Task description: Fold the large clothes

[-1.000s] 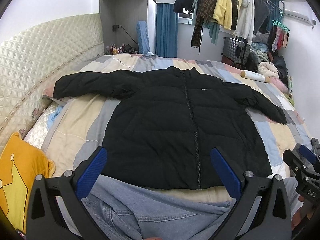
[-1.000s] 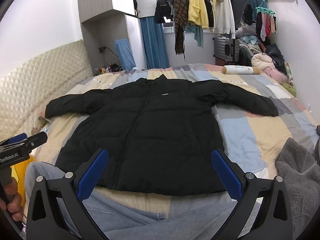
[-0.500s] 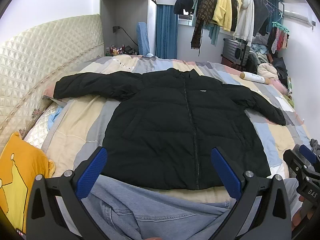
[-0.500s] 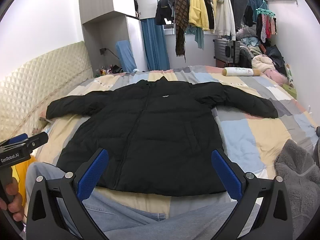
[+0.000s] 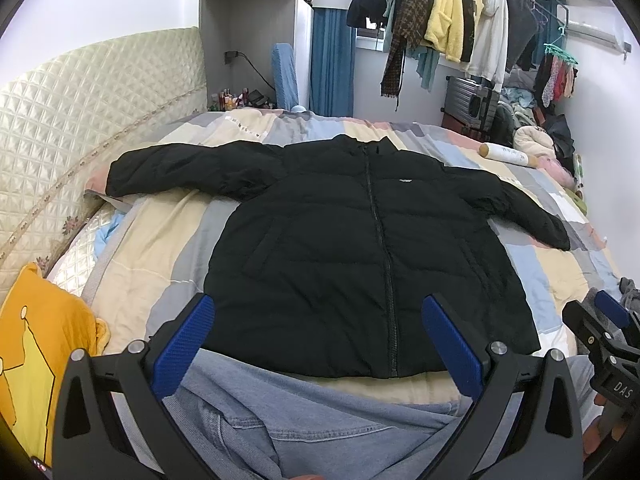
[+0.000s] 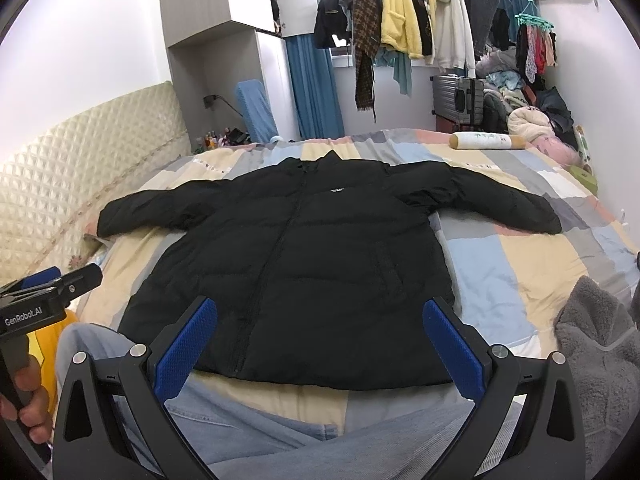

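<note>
A black puffer jacket [image 5: 360,248] [image 6: 312,272] lies flat and zipped on the patchwork bed cover [image 5: 168,248] [image 6: 500,276], front up, collar away from me, both sleeves spread sideways. My left gripper [image 5: 318,320] hangs open above the jacket's near hem, with nothing between its blue pads. In the same way my right gripper [image 6: 320,320] is open over the hem, empty. Each gripper shows at the edge of the other's view. A person's jeans-clad legs [image 5: 300,412] [image 6: 256,424] rest on the bed just below the hem.
A quilted cream headboard [image 5: 80,120] runs along the left. A yellow pillow [image 5: 36,360] lies near left, a grey fleece blanket [image 6: 600,360] near right, a rolled bolster [image 6: 486,141] far right. Hung clothes [image 5: 448,28] and a suitcase [image 5: 470,100] stand beyond the bed.
Both grippers have risen and tilted slightly, so the jacket sits a little lower in both views. Nothing on the bed has moved; both grippers stay open.
</note>
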Tool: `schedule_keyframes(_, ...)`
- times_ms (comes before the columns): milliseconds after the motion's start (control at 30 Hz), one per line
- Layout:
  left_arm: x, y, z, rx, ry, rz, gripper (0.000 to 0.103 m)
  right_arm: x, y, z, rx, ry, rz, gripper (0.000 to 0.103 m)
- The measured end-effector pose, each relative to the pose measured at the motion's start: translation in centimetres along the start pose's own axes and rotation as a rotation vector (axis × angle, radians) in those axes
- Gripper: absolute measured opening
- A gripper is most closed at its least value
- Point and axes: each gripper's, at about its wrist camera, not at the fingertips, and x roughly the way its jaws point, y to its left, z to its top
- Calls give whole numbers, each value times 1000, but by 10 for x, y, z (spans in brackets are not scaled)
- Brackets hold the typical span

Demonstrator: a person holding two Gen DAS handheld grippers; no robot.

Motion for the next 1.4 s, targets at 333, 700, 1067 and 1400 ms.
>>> schedule_keyframes(333,0,0,2,-3,0,-8,103,2,0,-1,-5,0,7,103)
schedule_keyframes(700,1,-15,34,-10,0,-70,103,-1,-8,22,15,-40,2,103)
schedule_keyframes(1067,2,-53,104,63,-112,-173,103,0,-52,84,72,-134,-31,103)
schedule_keyframes(1400,56,-70,155,112,-208,-278,103,48,-161,126,165,-228,-176,103)
